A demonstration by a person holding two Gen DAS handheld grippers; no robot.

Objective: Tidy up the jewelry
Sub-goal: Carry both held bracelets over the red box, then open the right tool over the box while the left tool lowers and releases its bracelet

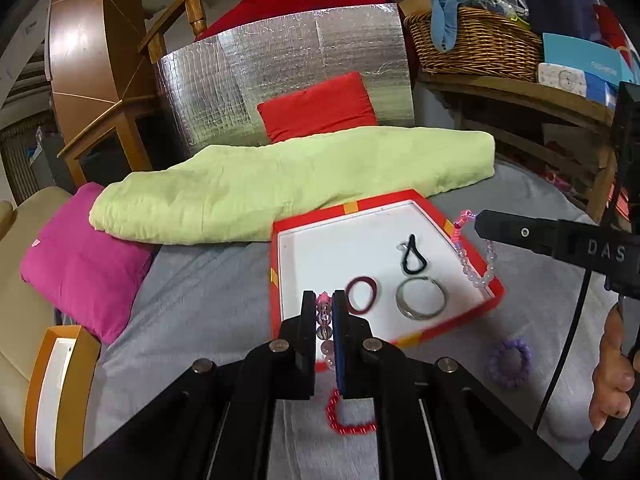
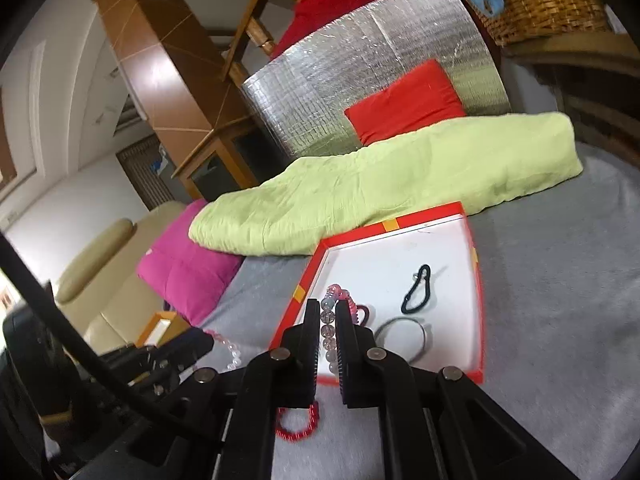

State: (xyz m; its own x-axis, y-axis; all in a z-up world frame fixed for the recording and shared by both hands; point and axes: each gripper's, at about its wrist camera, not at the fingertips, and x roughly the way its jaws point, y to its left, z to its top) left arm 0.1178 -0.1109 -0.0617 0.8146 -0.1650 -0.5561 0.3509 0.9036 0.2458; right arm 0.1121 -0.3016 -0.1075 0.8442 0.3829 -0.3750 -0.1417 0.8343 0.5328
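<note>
A red box (image 1: 276, 280) with a white floor lies on the grey bed; it also shows in the right wrist view (image 2: 478, 280). Inside lie a maroon hair tie (image 1: 362, 294), a silver bangle (image 1: 420, 298) and a black hair loop (image 1: 412, 254). My left gripper (image 1: 324, 300) is shut on a bracelet of clear and pink beads (image 1: 325, 326) over the box's near edge. My right gripper (image 2: 328, 308) is shut on a pale bead bracelet (image 2: 328, 324); that bracelet hangs over the box's right rim in the left wrist view (image 1: 478, 276). A red bead bracelet (image 1: 348, 420) and a purple bracelet (image 1: 510, 362) lie on the bed.
A folded green blanket (image 1: 300, 184) lies behind the box. A magenta cushion (image 1: 80, 260) sits at left, a red cushion (image 1: 320, 106) against a foil panel. A wicker basket (image 1: 476, 44) stands on a shelf at right. An orange-rimmed lid (image 1: 56, 396) lies at far left.
</note>
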